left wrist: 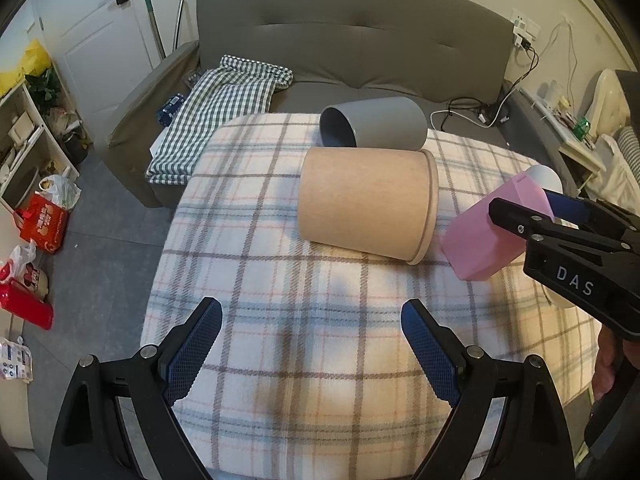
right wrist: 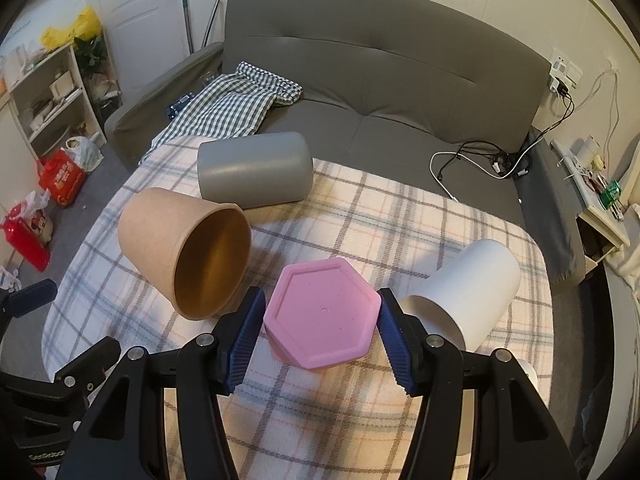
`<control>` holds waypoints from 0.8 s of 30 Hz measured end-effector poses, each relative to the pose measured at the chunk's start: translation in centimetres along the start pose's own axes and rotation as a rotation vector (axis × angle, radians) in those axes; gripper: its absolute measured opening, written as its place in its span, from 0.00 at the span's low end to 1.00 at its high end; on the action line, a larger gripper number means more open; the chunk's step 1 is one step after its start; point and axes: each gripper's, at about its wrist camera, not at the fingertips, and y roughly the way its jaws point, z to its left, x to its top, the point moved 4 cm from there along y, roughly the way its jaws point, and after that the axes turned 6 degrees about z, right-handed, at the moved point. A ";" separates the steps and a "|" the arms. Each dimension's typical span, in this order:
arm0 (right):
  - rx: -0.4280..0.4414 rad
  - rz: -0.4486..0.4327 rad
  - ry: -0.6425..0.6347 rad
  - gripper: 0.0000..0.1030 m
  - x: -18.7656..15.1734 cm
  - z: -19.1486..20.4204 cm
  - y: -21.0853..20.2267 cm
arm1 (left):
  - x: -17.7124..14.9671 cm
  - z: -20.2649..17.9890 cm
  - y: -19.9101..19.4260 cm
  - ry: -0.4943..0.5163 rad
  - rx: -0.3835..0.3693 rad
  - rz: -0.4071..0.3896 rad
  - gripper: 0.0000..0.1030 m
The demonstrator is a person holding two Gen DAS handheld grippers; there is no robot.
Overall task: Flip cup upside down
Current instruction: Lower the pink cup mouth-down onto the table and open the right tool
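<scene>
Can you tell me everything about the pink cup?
The pink cup is six-sided, with a flat hexagon base that has a raised rim and a tiny dot in the middle. It looks like matte plastic. It is tipped over, base toward the right wrist camera, low over the checked tablecloth; whether it touches the cloth is unclear. The right gripper has its jaws on either side of it, apparently pressing its edges. The brown cup and the white cup lie either side.

A grey sofa (right wrist: 400, 92) stands behind the desk (right wrist: 360, 216); a checked cloth (right wrist: 236, 108) lies on it, cables (right wrist: 480, 160) too.
</scene>
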 end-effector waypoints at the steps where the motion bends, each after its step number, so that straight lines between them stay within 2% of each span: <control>1: -0.001 -0.001 0.003 0.56 0.0 0.0 0.0 | 0.0 0.0 -0.2 -0.001 0.002 -0.002 0.91; 2: 0.001 -0.001 0.010 0.56 -0.1 -0.1 -0.1 | 0.0 0.0 -0.3 -0.001 0.002 -0.003 0.91; 4: 0.014 0.006 0.028 0.64 -0.1 -0.2 -0.2 | -0.1 -0.1 -0.7 -0.002 0.004 -0.007 0.91; 8: 0.021 -0.045 0.044 0.71 0.1 -0.4 -2.1 | -0.1 -0.3 -1.7 -0.004 0.007 -0.018 0.91; 14: 0.038 -0.146 0.069 0.74 -0.1 -1.6 -7.1 | -0.1 -1.6 -4.5 0.001 0.012 -0.072 0.91; 17: 0.031 -0.203 0.087 0.77 -0.8 -2.7 -9.8 | -0.3 -2.3 -6.4 0.004 -0.004 -0.123 0.91; 19: 0.022 -0.242 0.103 0.85 -1.7 -3.6 -11.6 | -0.6 -2.8 -7.9 -0.002 0.006 -0.173 0.91; 24: -0.003 -0.320 0.141 0.95 -4.8 -5.7 -14.6 | -1.6 -4.0 -10.8 0.009 0.014 -0.285 0.91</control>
